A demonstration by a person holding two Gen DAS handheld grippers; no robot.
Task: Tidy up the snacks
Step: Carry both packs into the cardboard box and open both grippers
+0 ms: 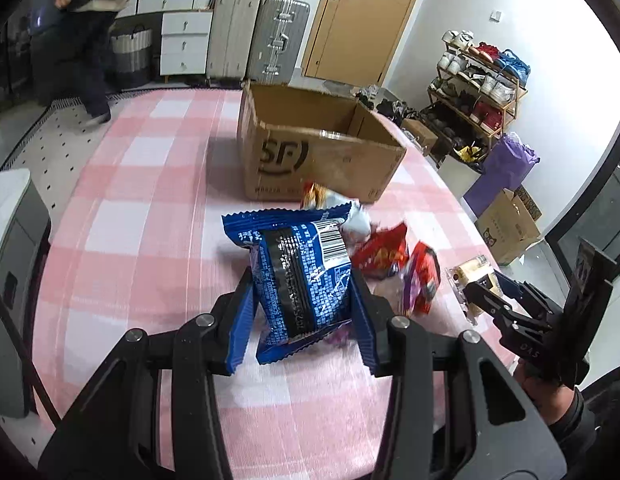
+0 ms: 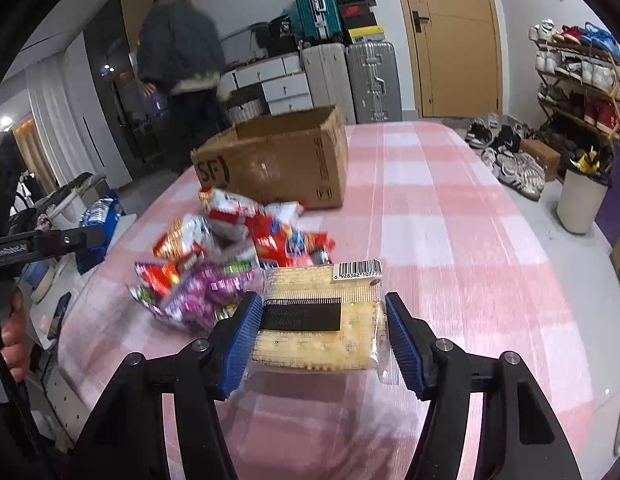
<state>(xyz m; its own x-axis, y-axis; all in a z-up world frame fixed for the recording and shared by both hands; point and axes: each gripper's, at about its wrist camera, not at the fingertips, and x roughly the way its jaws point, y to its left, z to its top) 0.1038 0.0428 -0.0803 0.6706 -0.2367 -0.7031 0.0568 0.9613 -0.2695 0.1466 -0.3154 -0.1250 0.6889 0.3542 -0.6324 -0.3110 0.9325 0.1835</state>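
1. The left gripper (image 1: 302, 304) has its fingers clamped on a blue snack packet (image 1: 298, 272), held up off the pink checked surface (image 1: 150, 208).
2. The right gripper (image 2: 318, 340) has its fingers closed on a clear cracker pack (image 2: 322, 320), also off the surface.
3. Both look light. The blue packet is soft, crinkly and probably slippery, best gripped across its middle; the crackers seem stiff but brittle, so a gentle squeeze on the side edges suits.
4. The open cardboard box (image 1: 318, 156) stands beyond the snack pile (image 2: 230, 256).
5. Only the left view looks into the box; only the right view shows the purple wrappers.
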